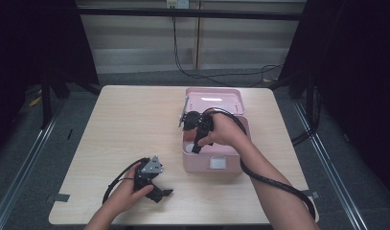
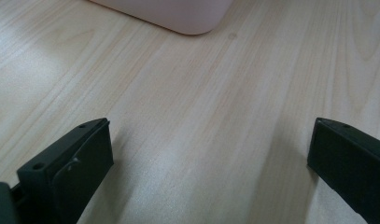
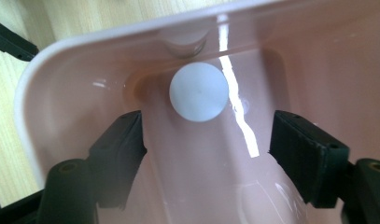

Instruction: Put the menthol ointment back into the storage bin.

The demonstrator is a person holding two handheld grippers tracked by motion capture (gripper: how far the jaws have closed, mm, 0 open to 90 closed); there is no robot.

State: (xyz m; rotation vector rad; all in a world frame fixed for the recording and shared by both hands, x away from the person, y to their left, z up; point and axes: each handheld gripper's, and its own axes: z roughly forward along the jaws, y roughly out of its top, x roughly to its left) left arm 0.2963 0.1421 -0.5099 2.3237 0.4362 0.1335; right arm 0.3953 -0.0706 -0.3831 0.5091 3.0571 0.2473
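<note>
The right tool (image 3: 206,144) hangs inside the open pink box (image 3: 85,65), jaws spread and clear of the white ball (image 3: 198,92), which rests on the box floor just ahead of them. The left tool (image 2: 211,158) rests on the worktop (image 2: 187,93), jaws spread with nothing between, the box ahead

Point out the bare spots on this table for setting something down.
The light wooden table lies bare left of the open pink plastic box, and between that box and the left gripper. It is crowded inside the box: right gripper and white ball.
</note>
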